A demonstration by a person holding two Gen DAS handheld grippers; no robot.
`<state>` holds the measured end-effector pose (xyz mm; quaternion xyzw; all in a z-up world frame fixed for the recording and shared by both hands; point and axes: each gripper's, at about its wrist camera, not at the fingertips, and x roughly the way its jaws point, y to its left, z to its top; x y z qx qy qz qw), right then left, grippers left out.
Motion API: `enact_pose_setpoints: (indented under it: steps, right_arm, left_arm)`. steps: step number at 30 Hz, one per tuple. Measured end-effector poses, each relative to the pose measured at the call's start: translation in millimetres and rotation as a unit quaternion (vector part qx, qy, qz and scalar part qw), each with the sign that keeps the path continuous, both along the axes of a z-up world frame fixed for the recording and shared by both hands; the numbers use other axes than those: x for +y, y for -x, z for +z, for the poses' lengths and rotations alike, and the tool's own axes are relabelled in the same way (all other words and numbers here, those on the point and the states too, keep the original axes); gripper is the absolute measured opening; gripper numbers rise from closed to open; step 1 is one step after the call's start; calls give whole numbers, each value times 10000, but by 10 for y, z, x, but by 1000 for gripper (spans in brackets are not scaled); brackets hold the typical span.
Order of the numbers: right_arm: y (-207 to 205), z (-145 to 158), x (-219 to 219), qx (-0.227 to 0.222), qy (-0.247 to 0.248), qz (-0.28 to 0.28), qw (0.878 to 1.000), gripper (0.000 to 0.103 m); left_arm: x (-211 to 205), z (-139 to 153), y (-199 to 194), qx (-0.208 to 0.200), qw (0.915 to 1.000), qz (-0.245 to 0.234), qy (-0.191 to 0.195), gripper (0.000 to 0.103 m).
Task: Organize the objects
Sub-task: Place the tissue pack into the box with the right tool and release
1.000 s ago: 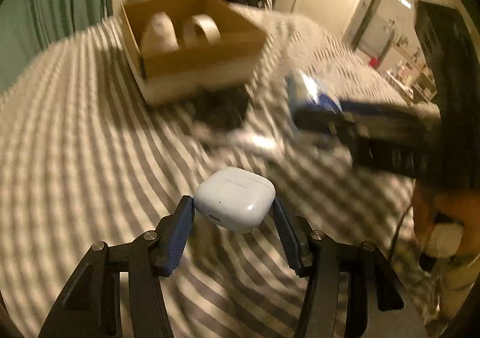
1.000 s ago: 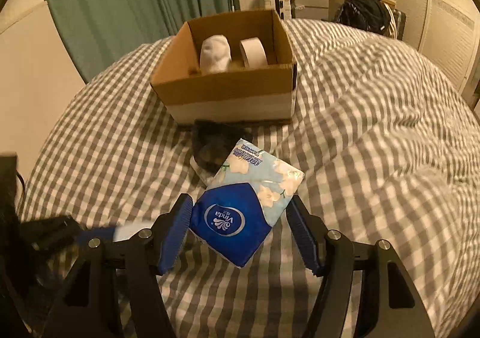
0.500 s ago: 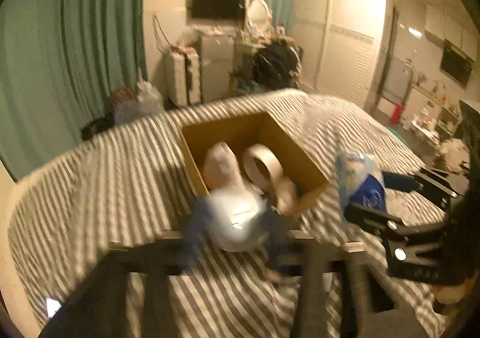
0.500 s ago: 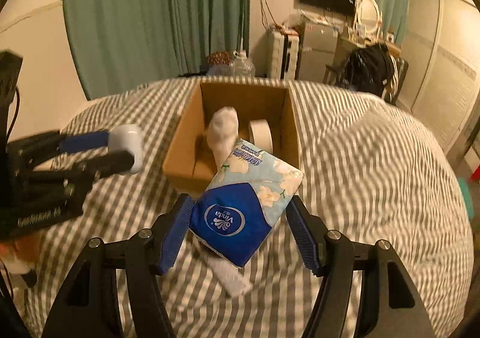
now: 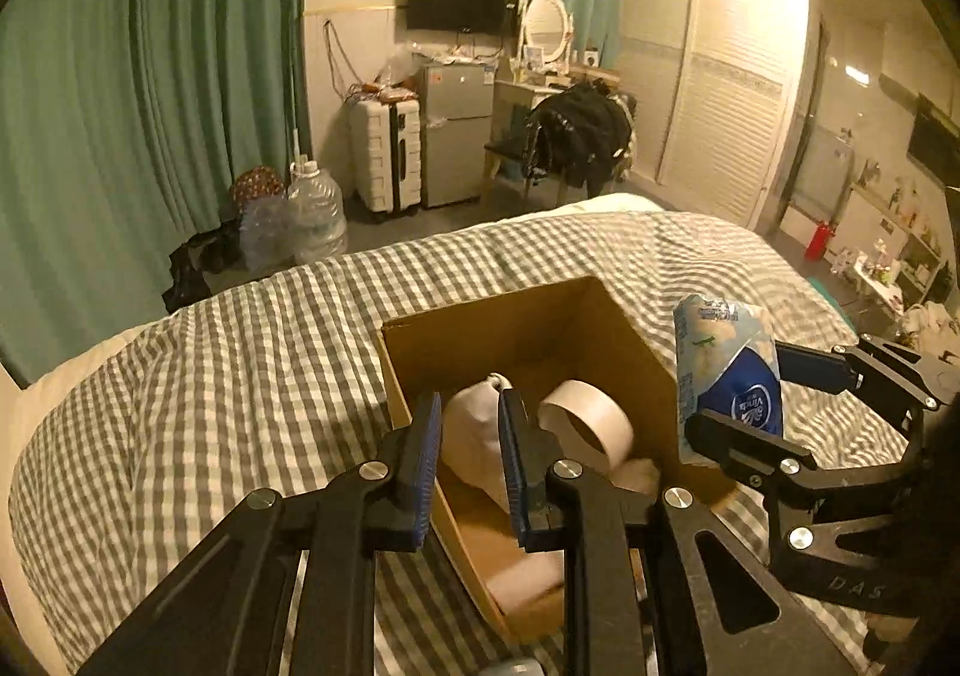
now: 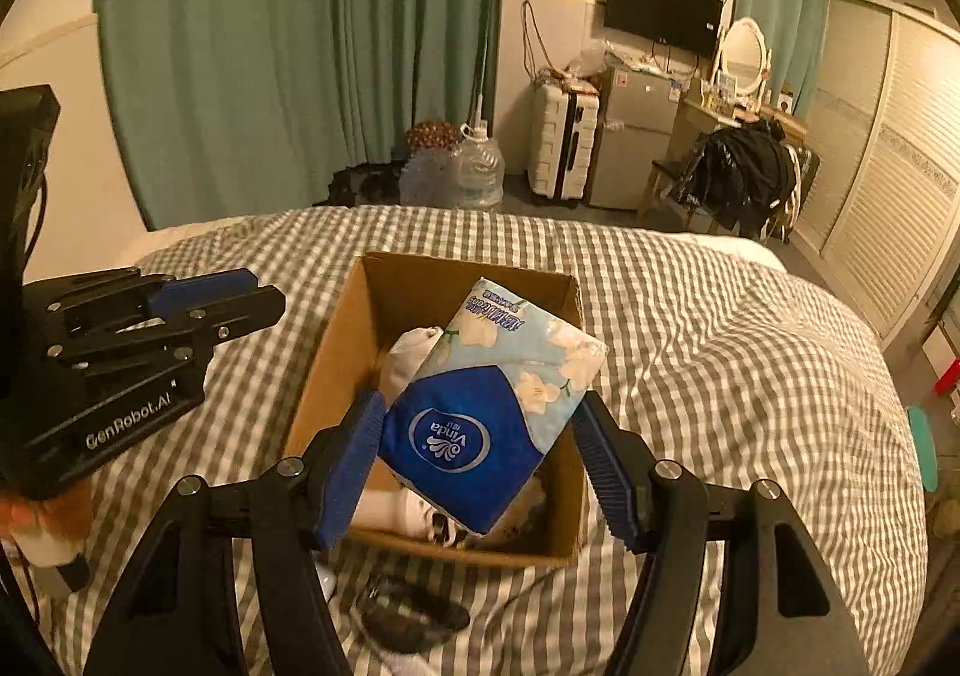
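Note:
An open cardboard box [image 5: 528,316] [image 6: 324,364] sits on the checked bed. It holds a white sock [image 5: 471,430], a tape roll [image 5: 585,424] and a blurred white case [image 5: 528,580] near its front. My left gripper [image 5: 468,460] hangs over the box, jaws a narrow gap apart, nothing between them. My right gripper [image 6: 480,436] is shut on a blue Vinda tissue pack [image 6: 486,406] [image 5: 729,370] held above the box. It shows from the side in the left wrist view [image 5: 798,412].
The bed's checked cover [image 6: 720,352] spreads all round the box. A dark object [image 6: 414,616] lies on the bed in front of the box. Beyond the bed stand curtains [image 5: 150,76], a suitcase [image 5: 384,154], a small fridge [image 5: 456,130] and a chair with clothes [image 5: 576,136].
My left gripper rose over the box and the white case left its jaws, which have narrowed. My right gripper carried the tissue pack forward over the box.

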<state>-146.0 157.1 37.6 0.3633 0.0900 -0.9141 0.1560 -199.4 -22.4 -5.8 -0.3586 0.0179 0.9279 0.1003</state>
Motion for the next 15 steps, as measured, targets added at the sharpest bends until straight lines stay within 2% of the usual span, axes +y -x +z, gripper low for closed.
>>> enact_pose_setpoints:
  steps: [4,9,12,13,14,15]
  right_arm:
    - [345,-172,-36,-260,98,-43,9996,64]
    - [654,-380,-43,-380,148,-113,9991,65]
    - [764,-458,15,-383,352,-191,9985,73]
    - [767,-470,46,-372,472,-243,9979,82]
    - [758,-466,52,-345,532,-293,9976,84]
    - [734,-464,68,-308,589,-307,9973,84]
  left_arm:
    - [17,-245,254,-171,9998,-45,60,20]
    - [31,-446,315,-279,9995,-168,53,20]
    - [28,-463,258,-150,9997,-173,79,23]
    - [27,-454,240,-119,9997,-176,77,24]
    - [26,-445,223,-101,9997,-184,85,33]
    - [18,-441,209,-81,9997,-183,113,51]
